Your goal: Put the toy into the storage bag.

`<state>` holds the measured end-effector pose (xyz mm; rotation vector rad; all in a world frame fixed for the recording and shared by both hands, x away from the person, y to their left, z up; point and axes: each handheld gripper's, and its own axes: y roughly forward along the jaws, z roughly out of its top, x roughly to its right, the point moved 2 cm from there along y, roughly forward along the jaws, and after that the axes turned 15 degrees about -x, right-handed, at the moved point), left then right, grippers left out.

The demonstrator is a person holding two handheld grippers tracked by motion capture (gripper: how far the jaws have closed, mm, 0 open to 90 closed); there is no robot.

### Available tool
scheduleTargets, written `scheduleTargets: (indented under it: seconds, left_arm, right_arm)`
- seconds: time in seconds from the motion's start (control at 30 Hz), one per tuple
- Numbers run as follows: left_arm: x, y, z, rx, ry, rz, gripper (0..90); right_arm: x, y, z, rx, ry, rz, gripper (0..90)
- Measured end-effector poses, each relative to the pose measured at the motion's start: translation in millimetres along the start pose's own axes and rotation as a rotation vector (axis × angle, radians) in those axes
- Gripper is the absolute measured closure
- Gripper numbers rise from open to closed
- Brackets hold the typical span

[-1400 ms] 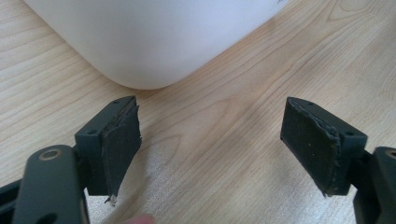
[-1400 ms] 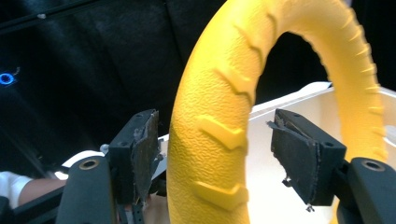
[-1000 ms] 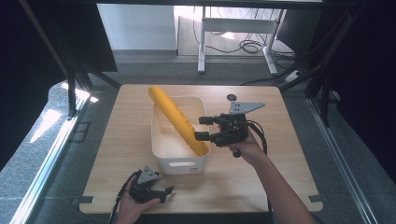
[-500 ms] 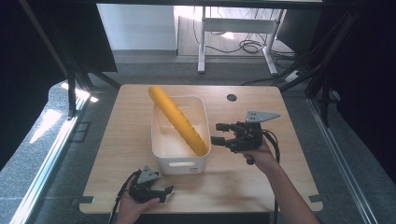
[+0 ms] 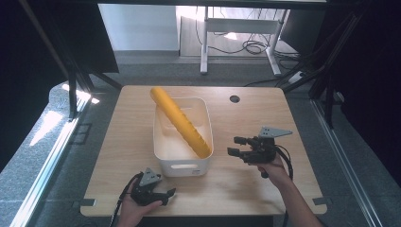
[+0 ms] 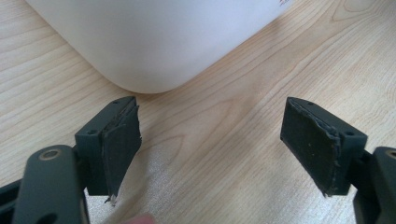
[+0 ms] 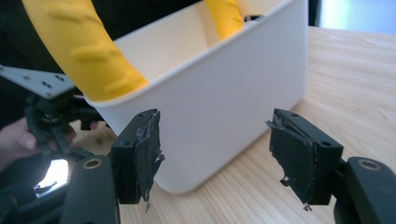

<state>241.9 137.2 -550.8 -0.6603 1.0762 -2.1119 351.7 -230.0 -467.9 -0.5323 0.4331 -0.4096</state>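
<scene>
Wooden table [image 5: 118,142]: white bin [image 5: 182,163] holds yellow roller [image 5: 182,122].

- A wooden worktop [image 5: 118,142] is standing on grey carpet [image 5: 47,175], with a round hole [image 5: 234,99] near its far edge.
- Dark frame legs [image 5: 71,80] are slanting down on the left; more dark struts [image 5: 326,80] are slanting on the right.
- Sunlight is falling in patches [image 5: 45,127] on the floor at the left.
- Beyond, a white desk frame [image 5: 204,45] is standing over tangled cables [image 5: 250,46] on a brightly lit floor.
- A pale wall panel [image 5: 137,28] is showing at the back.
</scene>
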Motion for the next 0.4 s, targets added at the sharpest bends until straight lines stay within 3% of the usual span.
scheduleTargets:
  seconds: [0.1, 0.23, 0.4]
  left_arm:
    - [-0.2, 0.3, 0.0, 0.002, -0.003, 0.001, 20.2]
    - [-0.9, -0.2, -0.3, 0.004, -0.005, 0.003, 20.2]
    - [-0.5, 0.6, -0.1, 0.001, 0.0, 0.002, 20.2]
  right_arm:
    - [2.3, 2.9, -4.2, -0.018, 0.008, -0.003, 34.3]
    - [0.8, 2.0, -1.7, 0.002, -0.001, -0.01, 34.6]
    - [0.7, 2.7, -5.2, -0.02, -0.01, -0.051, 34.4]
